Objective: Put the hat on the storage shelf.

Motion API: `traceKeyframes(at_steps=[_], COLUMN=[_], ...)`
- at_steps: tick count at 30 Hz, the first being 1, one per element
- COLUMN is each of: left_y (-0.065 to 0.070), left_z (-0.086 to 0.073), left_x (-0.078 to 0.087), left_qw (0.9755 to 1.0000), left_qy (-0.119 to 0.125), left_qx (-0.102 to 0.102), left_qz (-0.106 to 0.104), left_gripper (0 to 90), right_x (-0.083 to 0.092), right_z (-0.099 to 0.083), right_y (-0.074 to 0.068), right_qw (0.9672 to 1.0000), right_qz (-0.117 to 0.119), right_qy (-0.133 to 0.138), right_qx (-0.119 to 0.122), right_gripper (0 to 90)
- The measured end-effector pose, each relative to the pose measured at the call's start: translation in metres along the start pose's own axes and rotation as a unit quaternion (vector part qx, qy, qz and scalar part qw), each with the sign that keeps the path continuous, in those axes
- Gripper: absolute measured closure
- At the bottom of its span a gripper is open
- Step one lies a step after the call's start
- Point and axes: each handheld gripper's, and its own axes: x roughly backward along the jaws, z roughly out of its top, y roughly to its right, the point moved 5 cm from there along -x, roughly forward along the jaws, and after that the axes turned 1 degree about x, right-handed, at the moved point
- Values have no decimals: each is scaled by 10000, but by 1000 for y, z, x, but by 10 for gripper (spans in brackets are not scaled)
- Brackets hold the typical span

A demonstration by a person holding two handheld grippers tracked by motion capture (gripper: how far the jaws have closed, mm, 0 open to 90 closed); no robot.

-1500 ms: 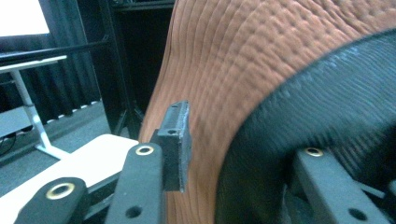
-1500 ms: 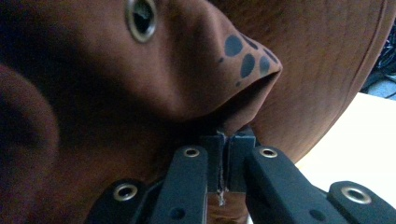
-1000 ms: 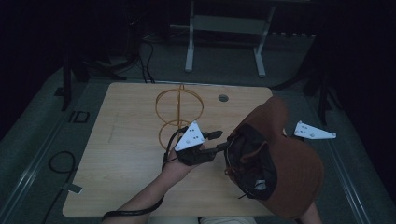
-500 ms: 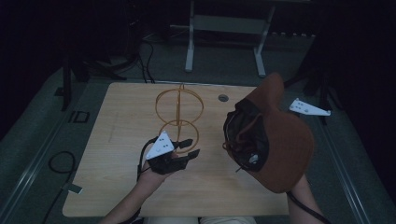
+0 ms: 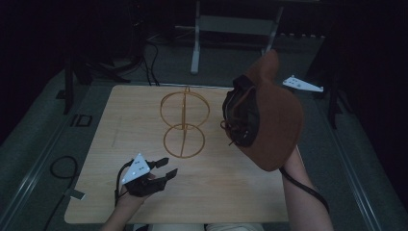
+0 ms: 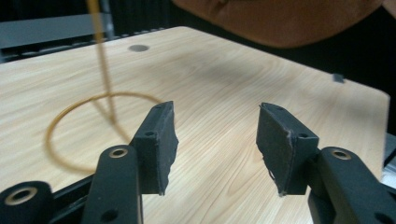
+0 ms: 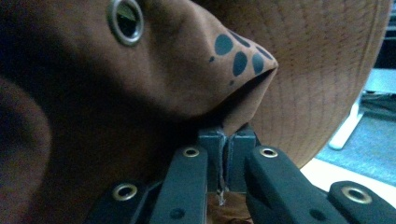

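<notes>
A brown brimmed hat [image 5: 269,120] with a dark lining hangs in the air over the table's right side. My right gripper [image 7: 226,140] is shut on a fold of the hat [image 7: 163,70], next to a metal eyelet; its grey plate [image 5: 302,84] sticks out behind the hat. A gold wire stand [image 5: 184,120] of two rings on a rod rests mid-table, left of the hat. My left gripper [image 5: 168,166] sits low at the near left, open and holding nothing [image 6: 215,140], pointing toward the stand's base ring [image 6: 70,116].
The wooden table [image 5: 231,187] has a small round grommet [image 6: 138,47] near its far edge. Behind it stands a metal desk frame [image 5: 197,48]. Cables [image 5: 60,166] lie on the grey floor at the left.
My left gripper has drawn back from beside the hat to the near left of the table. The right gripper has lifted the hat higher and slightly to the right.
</notes>
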Motion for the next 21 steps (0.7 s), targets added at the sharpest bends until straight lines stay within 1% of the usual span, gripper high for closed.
traceKeyframes(at_steps=[1, 2, 3, 4, 5, 6, 7, 8, 10, 12, 13, 14, 15, 16, 17, 18, 21], left_y=[-2, -4, -7, -11, -14, -17, -20, -22, -25, -30, -30, -34, -35, -36, -38, -39, -40], left_z=[-4, -9, -14, -20, -25, -30, -36, -40, -47, -51, -51, -52, -52, -51, -51, -51, -52], left_x=[4, 8, 11, 14, 16, 17, 19, 21, 24, 28, 28, 31, 32, 34, 35, 35, 37], left_qw=[10000, 9999, 9997, 9994, 9987, 9977, 9973, 9969, 9959, 9944, 9944, 9936, 9933, 9930, 9929, 9926, 9925], left_qy=[-18, -63, -161, -217, -323, -477, -550, -555, -533, -437, -437, -415, -385, -312, -318, -305, -233], left_qx=[3, 29, 68, 155, 213, 263, 314, 389, 480, 602, 602, 590, 575, 603, 622, 610, 651], left_qz=[67, 123, 178, 229, 329, 401, 364, 402, 548, 746, 746, 867, 928, 967, 963, 1006, 1007], left_gripper=[438, 406, 382, 336, 249, 188, 111, 74, 73, 74, 74, 74, 74, 75, 82, 83, 101], right_x=[-4, -7, -11, -14, -18, -22, -25, -28, -35, -43, -43, -51, -55, -59, -65, -70, -89], right_z=[3, 6, 8, 11, 14, 17, 19, 22, 28, 34, 34, 40, 44, 46, 49, 50, 50], right_y=[-1, -1, -1, 0, 0, -1, -2, -3, -6, -11, -11, -18, -23, -26, -33, -38, -54], right_qw=[10000, 9999, 9999, 9998, 9996, 9995, 9993, 9992, 9989, 9987, 9987, 9984, 9981, 9979, 9974, 9968, 9943], right_qz=[-56, -92, -125, -187, -268, -299, -343, -363, -409, -437, -437, -442, -445, -447, -460, -485, -492], right_qy=[9, 22, 25, 31, 40, 46, 47, 65, 109, 150, 150, 167, 177, 171, 154, 99, -139], right_qx=[64, 71, 68, 108, 97, 104, 154, 157, 202, 211, 211, 308, 377, 435, 538, 627, 940], right_gripper=[875, 875, 875, 875, 875, 875, 875, 875, 875, 875, 875, 874, 874, 874, 874, 874, 873])
